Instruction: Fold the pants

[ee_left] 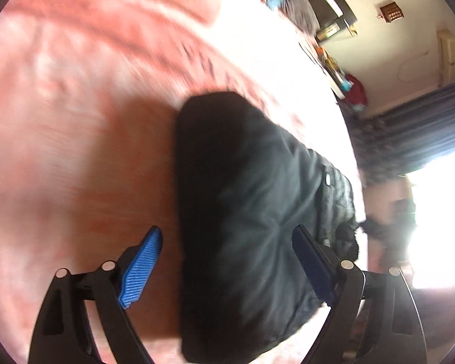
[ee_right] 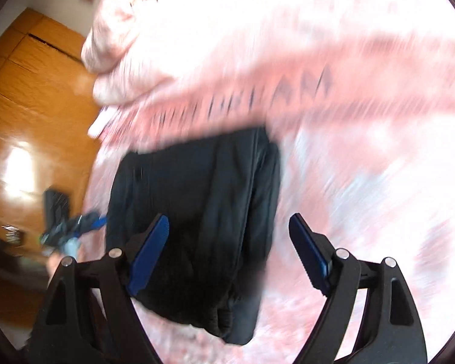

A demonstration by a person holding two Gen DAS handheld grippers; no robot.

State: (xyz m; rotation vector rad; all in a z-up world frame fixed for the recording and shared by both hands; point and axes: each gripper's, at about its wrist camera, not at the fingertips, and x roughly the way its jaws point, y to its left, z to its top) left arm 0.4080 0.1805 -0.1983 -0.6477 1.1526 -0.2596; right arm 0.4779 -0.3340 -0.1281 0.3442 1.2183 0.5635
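The dark pants (ee_left: 245, 212) lie folded into a compact bundle on a pink blanket (ee_left: 75, 106). In the left wrist view my left gripper (ee_left: 227, 242) is open above the bundle, its blue fingers (ee_left: 139, 273) on either side, holding nothing. In the right wrist view the same pants (ee_right: 203, 212) lie under my right gripper (ee_right: 227, 230), which is also open and empty, with its left finger over the fabric. Both views are motion-blurred.
The pink blanket (ee_right: 348, 121) covers the bed, bunched at the far side. An orange wooden wardrobe (ee_right: 30, 106) stands left. A dark shelf with clutter (ee_left: 333, 30) and a blue curtain (ee_left: 424, 127) by a bright window lie right.
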